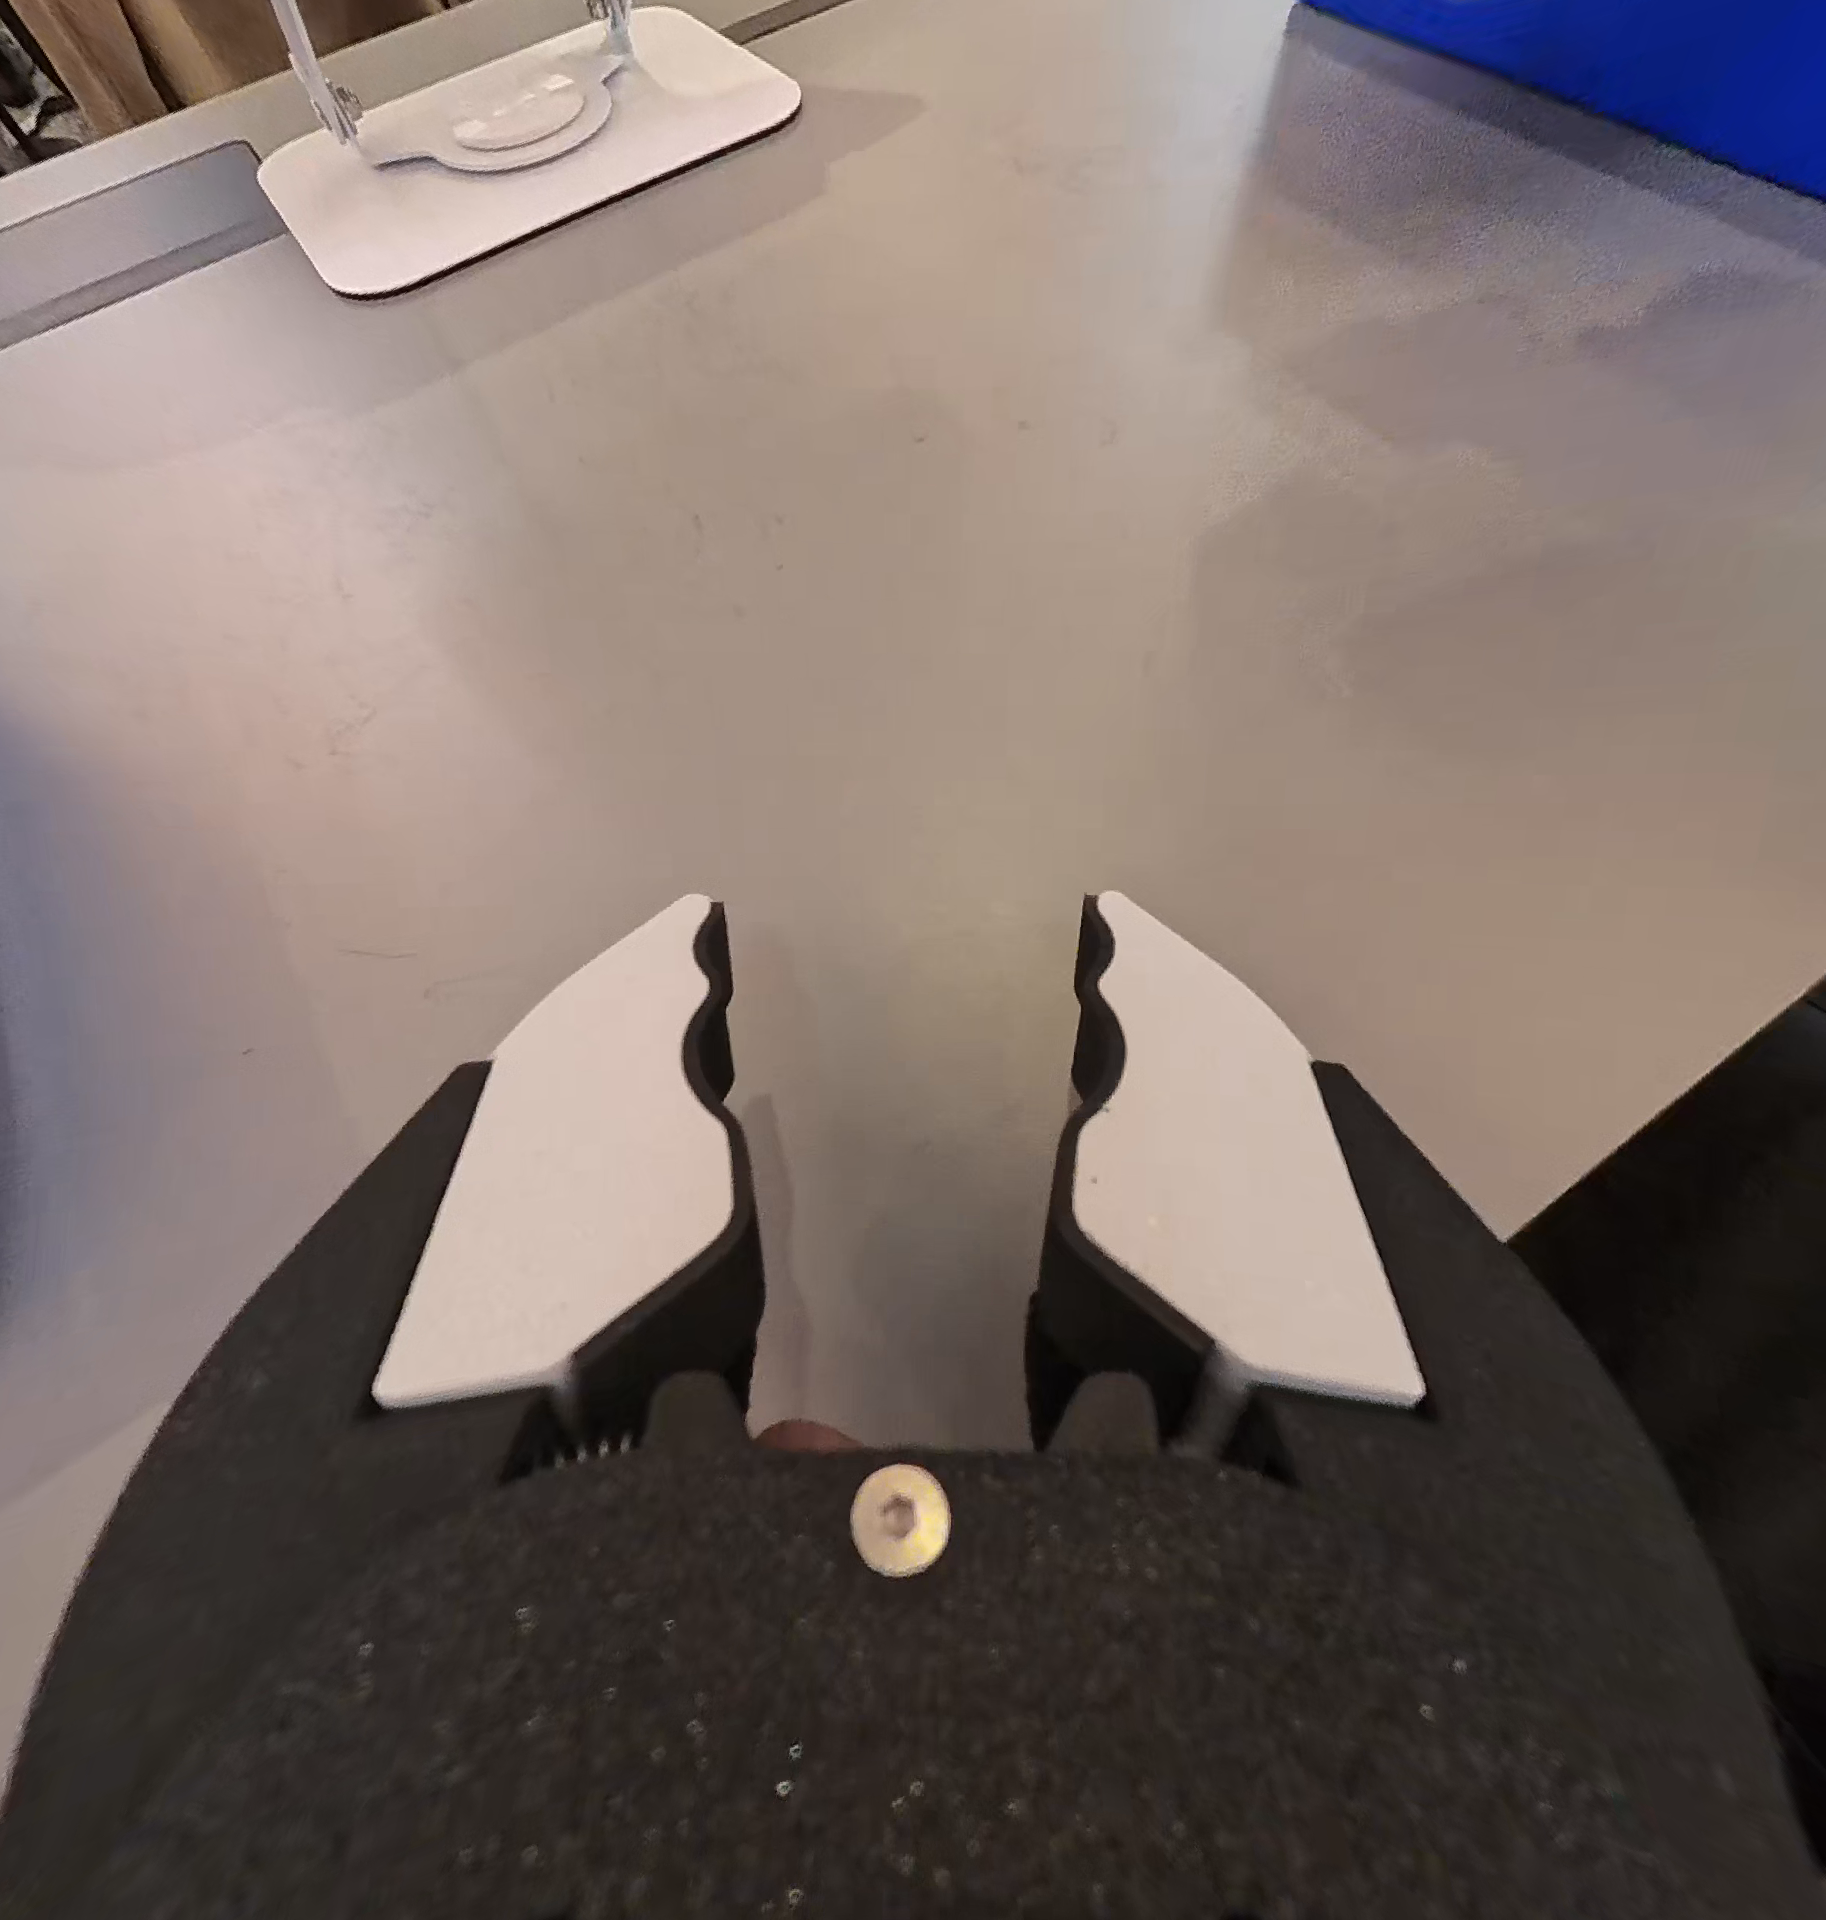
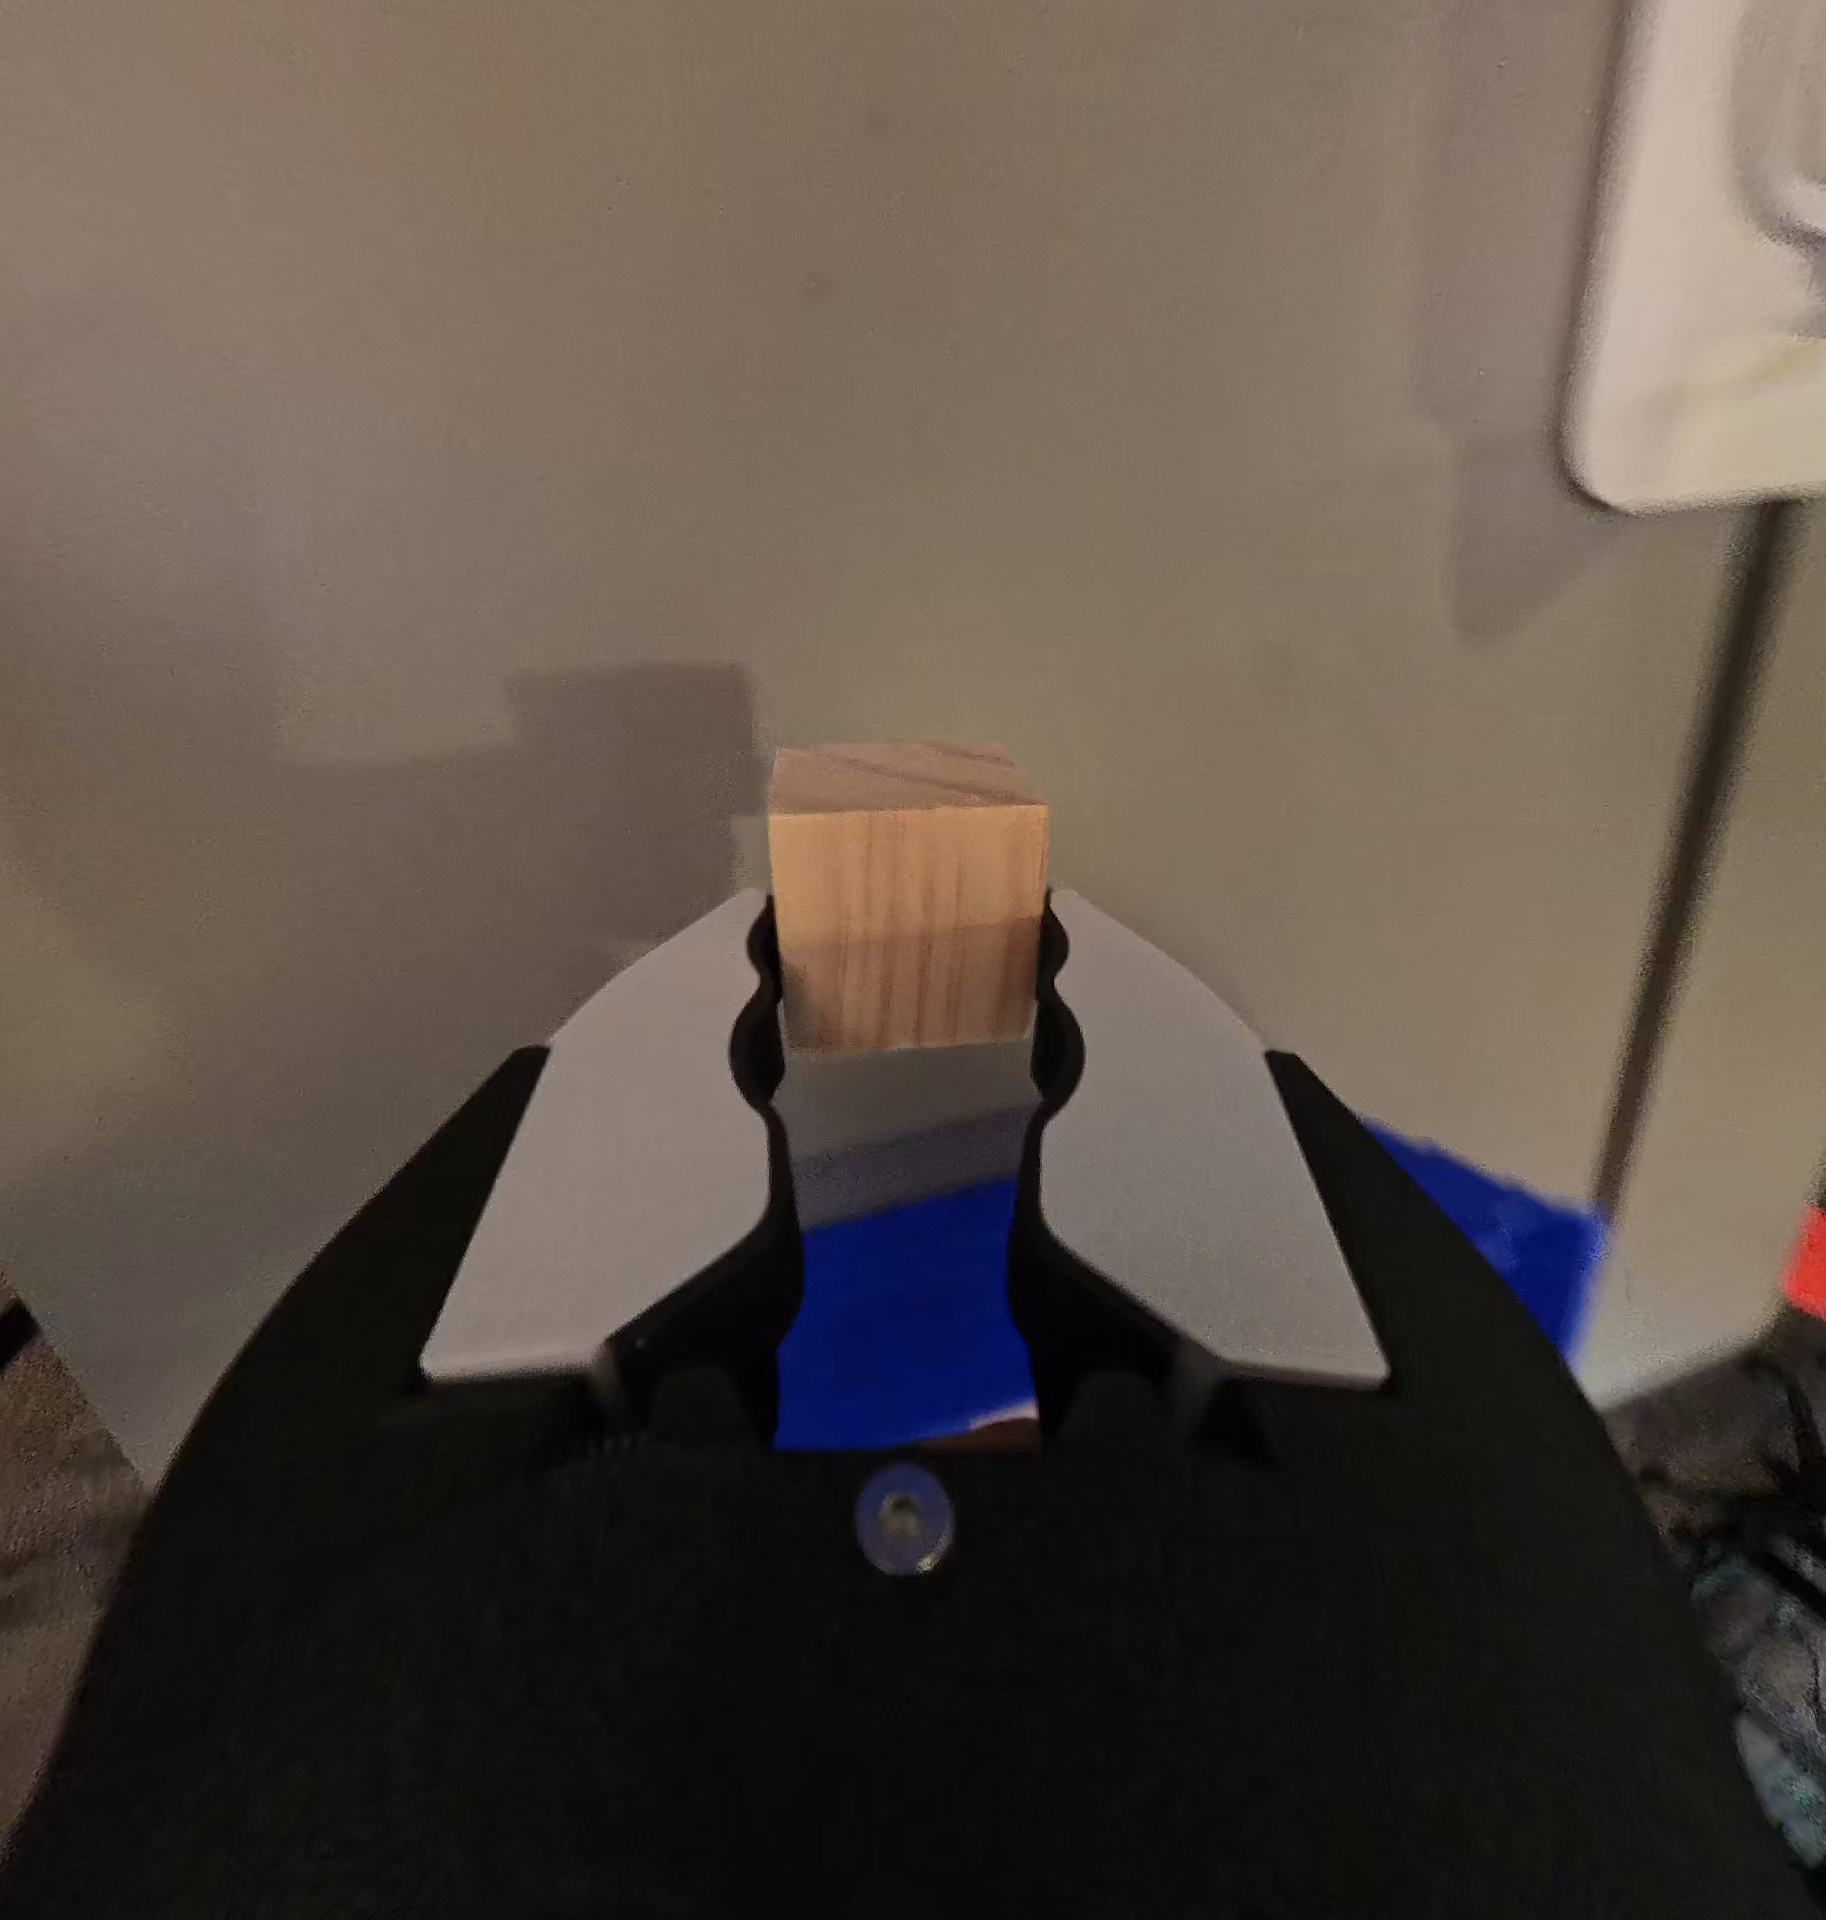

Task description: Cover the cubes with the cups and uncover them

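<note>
Between right hand-held gripper [image 2: 907,914] fingertips — one cube [image 2: 907,899]

The pale square wooden cube [image 2: 909,914] is showing straight grain lines and a smooth, unvarnished matt face; the left gripper [image 1: 907,925] is showing a rough, speckled matt black plastic body, smooth light grey plates and a shiny metal screw [image 1: 900,1536]; the right gripper [image 2: 904,925] is looking alike; the grey table [image 1: 888,520] is looking smooth with a soft sheen; the white rounded base plate [image 1: 535,156] is looking smooth and matt.
</note>
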`<state>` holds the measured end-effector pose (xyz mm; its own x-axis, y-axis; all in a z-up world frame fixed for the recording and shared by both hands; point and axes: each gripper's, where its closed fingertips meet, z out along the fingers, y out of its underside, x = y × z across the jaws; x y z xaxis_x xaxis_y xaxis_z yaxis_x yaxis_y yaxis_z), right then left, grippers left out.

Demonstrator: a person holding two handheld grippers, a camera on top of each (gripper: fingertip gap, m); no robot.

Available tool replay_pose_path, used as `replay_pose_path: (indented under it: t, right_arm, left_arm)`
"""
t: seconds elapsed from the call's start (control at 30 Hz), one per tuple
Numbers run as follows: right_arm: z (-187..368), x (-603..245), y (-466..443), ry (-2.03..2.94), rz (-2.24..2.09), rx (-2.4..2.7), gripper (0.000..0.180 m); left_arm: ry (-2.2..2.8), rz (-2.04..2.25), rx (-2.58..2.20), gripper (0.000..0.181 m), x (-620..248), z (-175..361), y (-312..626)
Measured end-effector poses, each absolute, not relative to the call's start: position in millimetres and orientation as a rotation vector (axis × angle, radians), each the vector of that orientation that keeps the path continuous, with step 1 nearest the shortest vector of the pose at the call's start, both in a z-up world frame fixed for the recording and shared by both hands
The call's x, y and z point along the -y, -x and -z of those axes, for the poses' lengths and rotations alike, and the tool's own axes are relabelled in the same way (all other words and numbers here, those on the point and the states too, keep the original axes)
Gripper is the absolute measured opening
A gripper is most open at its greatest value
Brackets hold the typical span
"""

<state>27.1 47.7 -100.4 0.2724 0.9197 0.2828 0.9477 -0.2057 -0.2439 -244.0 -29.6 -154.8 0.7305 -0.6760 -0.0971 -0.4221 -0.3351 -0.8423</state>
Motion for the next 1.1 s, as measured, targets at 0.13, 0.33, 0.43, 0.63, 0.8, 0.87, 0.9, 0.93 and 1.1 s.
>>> replay_pose_path:
  t: [0.13, 0.33, 0.43, 0.63, 0.8, 0.87, 0.9, 0.93, 1.1]
  right_arm:
    - [34.8, -34.3, -93.4, 2.310, 0.183, 1.288, 0.045]
    - [29.1, -2.5, -199.0, 2.641, 0.304, 0.667, 0.045]
    - [67.2, 3.9, -213.0, 2.762, 0.245, 0.533, 0.045]
    - [138.3, 12.2, -225.5, 2.968, 0.130, 0.346, 0.046]
    - [166.6, 15.7, -229.1, 3.044, 0.070, 0.277, 0.046]
    - [174.4, 16.4, -229.3, 3.062, 0.059, 0.269, 0.046]
    - [177.8, 17.0, -229.1, 3.071, 0.056, 0.270, 0.046]
    - [180.7, 16.8, -228.4, 3.073, 0.054, 0.273, 0.045]
    - [178.4, 14.9, -222.8, 3.044, 0.035, 0.304, 0.052]
  left_arm:
    - [1.979, 0.345, -0.834, 0.064, 31.0, 153.2, 243.9]
    - [1.973, 0.368, -0.839, 0.064, 33.8, 149.9, 240.2]
    - [1.963, 0.376, -0.847, 0.064, 34.0, 146.6, 236.4]
    - [1.952, 0.379, -0.854, 0.064, 33.7, 142.1, 234.1]
    - [1.951, 0.389, -0.832, 0.065, 31.4, 137.5, 240.2]
    - [1.949, 0.388, -0.826, 0.065, 30.7, 136.5, 242.6]
    - [1.950, 0.386, -0.826, 0.065, 30.4, 136.6, 243.4]
    - [1.950, 0.386, -0.823, 0.065, 30.0, 136.4, 244.1]
    - [1.953, 0.386, -0.821, 0.065, 30.1, 136.6, 244.9]
